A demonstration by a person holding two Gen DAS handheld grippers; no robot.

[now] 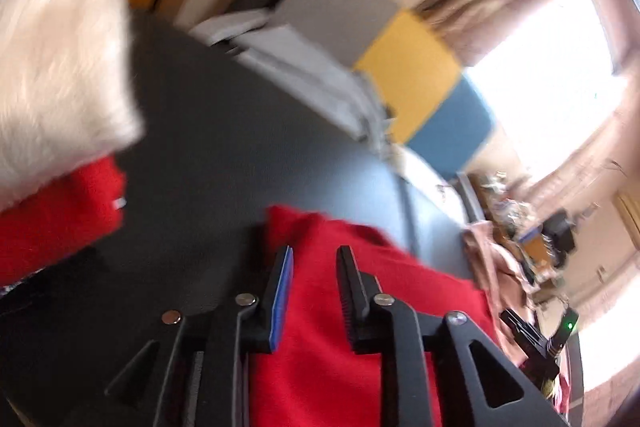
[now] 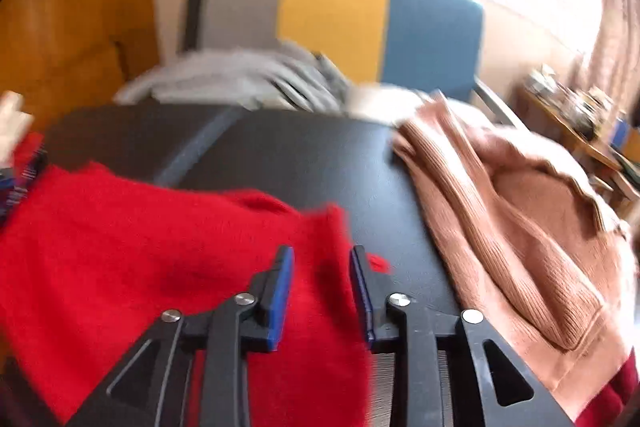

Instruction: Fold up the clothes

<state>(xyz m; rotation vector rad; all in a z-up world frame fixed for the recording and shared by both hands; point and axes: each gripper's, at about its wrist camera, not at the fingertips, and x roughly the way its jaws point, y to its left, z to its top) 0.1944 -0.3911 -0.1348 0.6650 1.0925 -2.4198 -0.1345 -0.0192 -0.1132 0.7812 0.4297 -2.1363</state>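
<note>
the fuzzy red knit garment is lying flat on the dark table. the left gripper is hovering over it, jaws apart, pinching nothing. the right gripper is straddling its right edge, spread, nearer that hem. blur is hiding the garment's outline.

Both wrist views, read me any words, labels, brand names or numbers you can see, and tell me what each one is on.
None can be read.
Red garment: a small white tag at its edge, too small and blurred to read.
Pink ribbed garment, black table: no text shows.
</note>
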